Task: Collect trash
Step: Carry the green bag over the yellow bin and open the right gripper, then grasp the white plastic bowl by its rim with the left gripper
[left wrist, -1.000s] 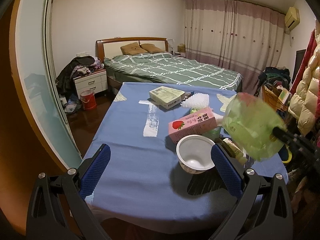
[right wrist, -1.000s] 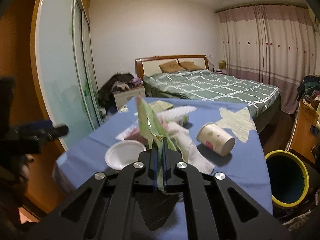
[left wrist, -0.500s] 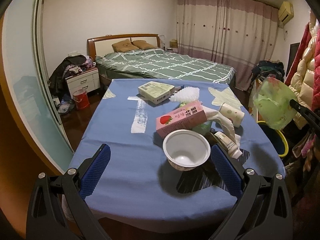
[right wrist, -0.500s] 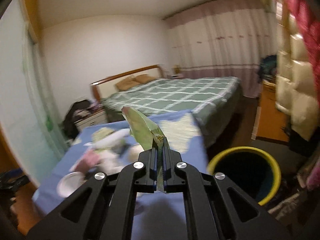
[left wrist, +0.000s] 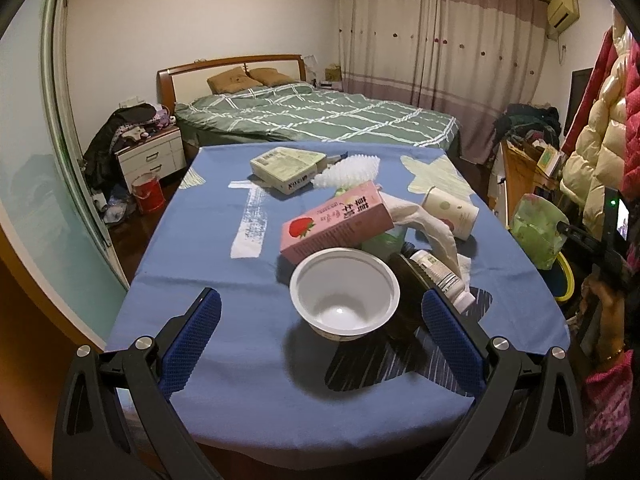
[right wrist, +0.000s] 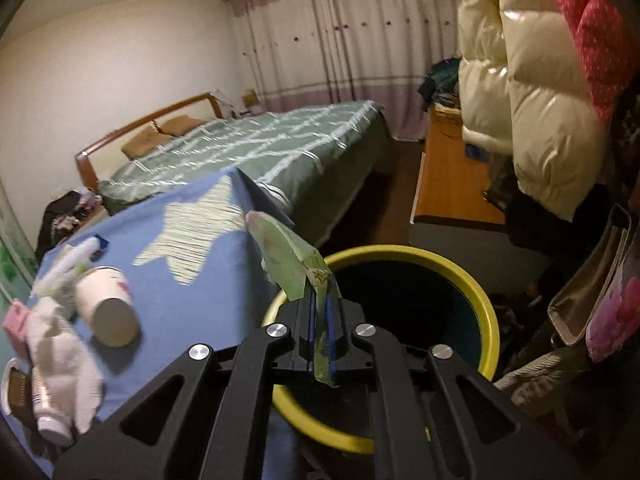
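- Left tool (left wrist: 318,312), left wrist view: my jaws stand wide apart with nothing held; the white bowl (left wrist: 345,292) sits on the worktop (left wrist: 224,256) just ahead, between the pads.
- Right tool (right wrist: 320,322), right wrist view: jaws pinched tight on the green wrapper (right wrist: 294,266), its long axis running away from me. The yellow-rimmed bin (right wrist: 478,294) gapes directly ahead and below, so I judge release comes next.

From my left wrist view, the bin (left wrist: 562,280) is mostly hidden behind the wrapper (left wrist: 536,232) and the table (left wrist: 200,280) edge. In my right wrist view, the bottle (right wrist: 44,404) beside the bin (right wrist: 490,320) is part-covered by cloth (right wrist: 64,340); its label is unreadable.
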Available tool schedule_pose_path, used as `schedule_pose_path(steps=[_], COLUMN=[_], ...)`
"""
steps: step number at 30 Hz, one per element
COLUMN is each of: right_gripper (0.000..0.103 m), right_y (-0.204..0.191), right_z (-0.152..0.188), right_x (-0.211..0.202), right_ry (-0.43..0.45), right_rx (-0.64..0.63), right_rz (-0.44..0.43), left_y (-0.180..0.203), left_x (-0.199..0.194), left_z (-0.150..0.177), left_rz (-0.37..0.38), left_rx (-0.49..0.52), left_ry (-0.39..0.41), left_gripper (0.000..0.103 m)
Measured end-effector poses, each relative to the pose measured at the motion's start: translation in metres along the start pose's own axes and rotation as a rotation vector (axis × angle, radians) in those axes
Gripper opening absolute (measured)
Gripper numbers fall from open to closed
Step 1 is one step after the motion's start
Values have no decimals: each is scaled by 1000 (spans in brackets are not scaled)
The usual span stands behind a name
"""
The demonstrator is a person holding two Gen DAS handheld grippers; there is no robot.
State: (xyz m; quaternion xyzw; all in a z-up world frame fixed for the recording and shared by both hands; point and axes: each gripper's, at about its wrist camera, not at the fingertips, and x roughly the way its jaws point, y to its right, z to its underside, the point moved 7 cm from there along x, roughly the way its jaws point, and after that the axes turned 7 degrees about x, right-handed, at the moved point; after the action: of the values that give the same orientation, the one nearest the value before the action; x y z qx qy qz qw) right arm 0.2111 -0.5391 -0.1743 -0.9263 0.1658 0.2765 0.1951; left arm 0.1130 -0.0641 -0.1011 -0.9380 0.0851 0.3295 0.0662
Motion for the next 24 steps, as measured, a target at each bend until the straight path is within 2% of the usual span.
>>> schedule_pose_path(steps=[3,5,7,13,19,24], right_gripper=[17,28,32,38,39,39], right_y=[7,8,11,8,1,-5], right_z=[0,0,-3,-4,-4,-3], right_x=[8,9,9,1,-5,-9], right_ry=[-7,-6,-2,7,11,14], right_rx=[10,16,16,17,19,16], right_rz=[25,35,42,35,6,-11], left_y=[5,8,10,16,22,26], left_x=[8,15,20,35,51,74], left_z=[1,2,4,11,24,33], left_rz=[6,11,18,38,56,42], left_rx=[7,11,14,27,38,54], left_ry=[-14,-27,-38,-61,-99,-146], left_gripper=[99,99,99,99,99,99])
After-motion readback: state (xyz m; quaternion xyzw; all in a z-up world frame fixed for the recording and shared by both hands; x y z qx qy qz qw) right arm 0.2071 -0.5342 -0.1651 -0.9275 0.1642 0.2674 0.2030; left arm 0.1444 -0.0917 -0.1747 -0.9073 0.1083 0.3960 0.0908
